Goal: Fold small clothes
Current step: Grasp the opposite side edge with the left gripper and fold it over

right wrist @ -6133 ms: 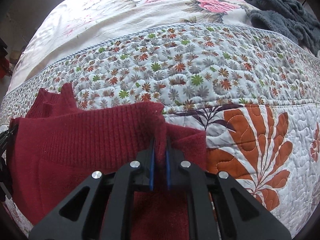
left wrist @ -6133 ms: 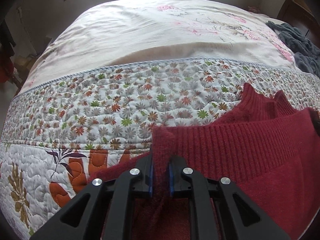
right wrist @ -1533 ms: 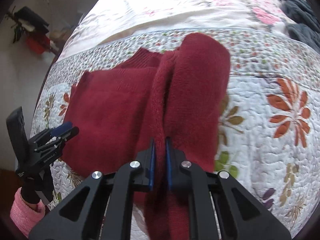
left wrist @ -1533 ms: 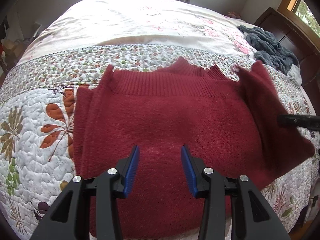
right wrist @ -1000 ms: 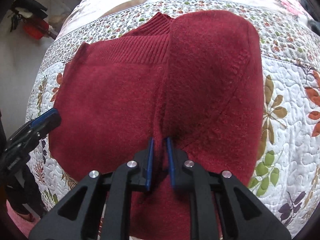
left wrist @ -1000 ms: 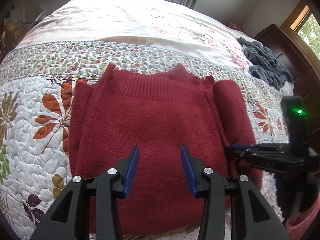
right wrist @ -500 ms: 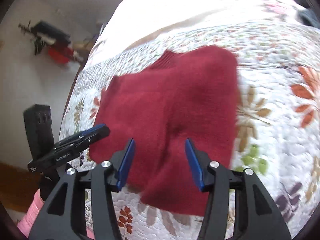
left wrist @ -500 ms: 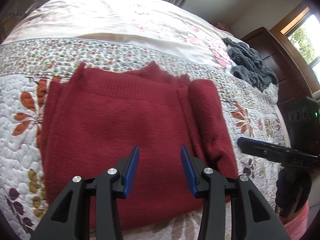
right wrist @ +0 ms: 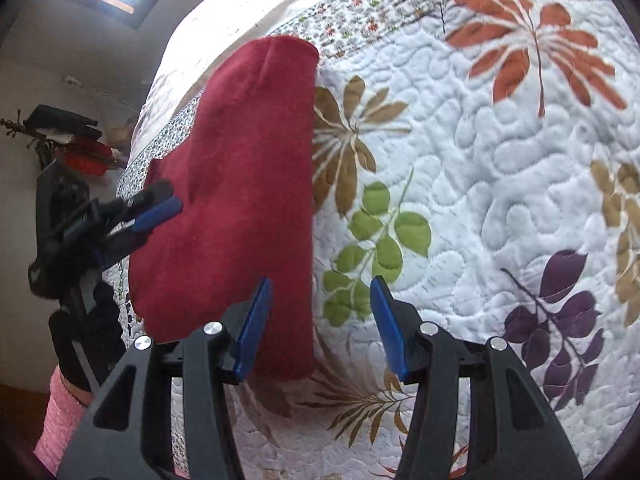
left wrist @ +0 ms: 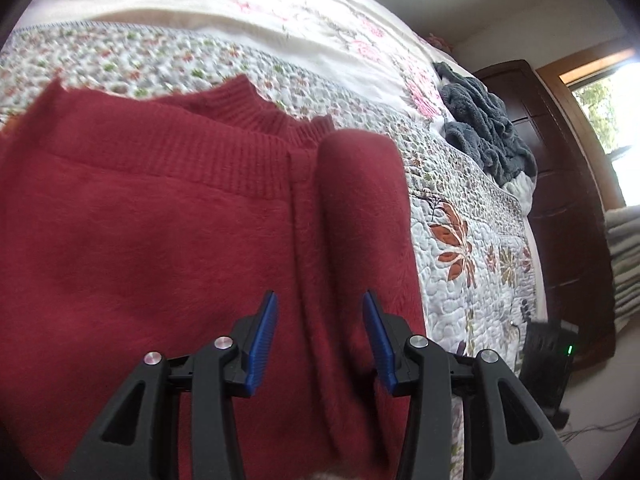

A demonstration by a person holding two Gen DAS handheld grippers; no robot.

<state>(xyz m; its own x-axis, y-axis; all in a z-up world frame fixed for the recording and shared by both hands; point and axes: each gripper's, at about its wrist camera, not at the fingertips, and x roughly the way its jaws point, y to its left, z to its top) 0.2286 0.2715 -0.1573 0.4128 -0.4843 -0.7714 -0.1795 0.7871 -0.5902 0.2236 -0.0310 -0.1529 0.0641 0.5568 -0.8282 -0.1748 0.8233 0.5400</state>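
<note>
The red sweater lay flat on the bed's quilt, a fuzzy knit with a ribbed band and ribbed collar along its far edge. Its right side was folded over the body in a long, rounded flap running from the near edge to the far edge. The quilt was stitched in a pebbled pattern, printed with orange, green, brown and purple leaves and a band of small flowers beyond; a cream flowered sheet covered the far part of the bed.

The left gripper hung over the sweater's near right portion, jaws spread and holding nothing, the blue pads straddling the flap's inner edge. The right gripper hung over the sweater's right border and the bare quilt beside it, jaws likewise spread and empty.

A grey fleecy bundle lay at the far right of the bed, against dark wooden furniture. A pink sleeve showed at the near left in the right wrist view.
</note>
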